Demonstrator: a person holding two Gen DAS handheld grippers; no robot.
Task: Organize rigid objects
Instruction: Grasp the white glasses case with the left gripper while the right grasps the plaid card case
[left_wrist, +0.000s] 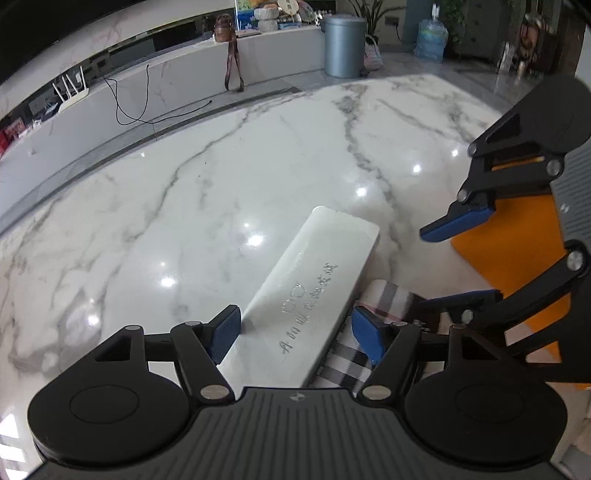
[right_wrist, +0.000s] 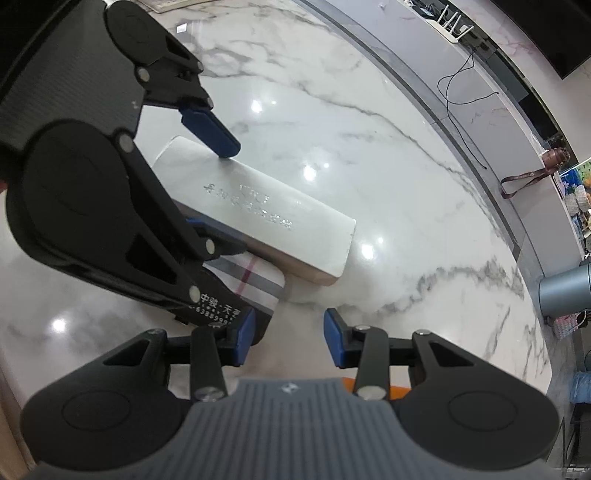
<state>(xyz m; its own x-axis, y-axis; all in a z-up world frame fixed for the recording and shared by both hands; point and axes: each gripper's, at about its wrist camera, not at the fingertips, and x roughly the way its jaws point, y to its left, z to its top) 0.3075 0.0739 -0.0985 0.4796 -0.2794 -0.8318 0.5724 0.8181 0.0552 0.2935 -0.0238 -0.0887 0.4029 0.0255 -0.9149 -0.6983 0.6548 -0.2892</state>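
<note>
A long white case (left_wrist: 314, 291) lies on the marble table (left_wrist: 184, 206), overlapping a plaid case (left_wrist: 384, 299). The left gripper (left_wrist: 295, 332) straddles its near end, jaws spread, pads not touching. The right gripper (right_wrist: 288, 338) hovers parted over bare marble.

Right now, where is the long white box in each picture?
Left wrist view: the white box lies low in the middle, between the left gripper's open fingers, running up to the right.
Right wrist view: the white box sits left of centre, slanting down to the right, under the left gripper.
Shared landmark: the plaid case lying against the box.
</note>
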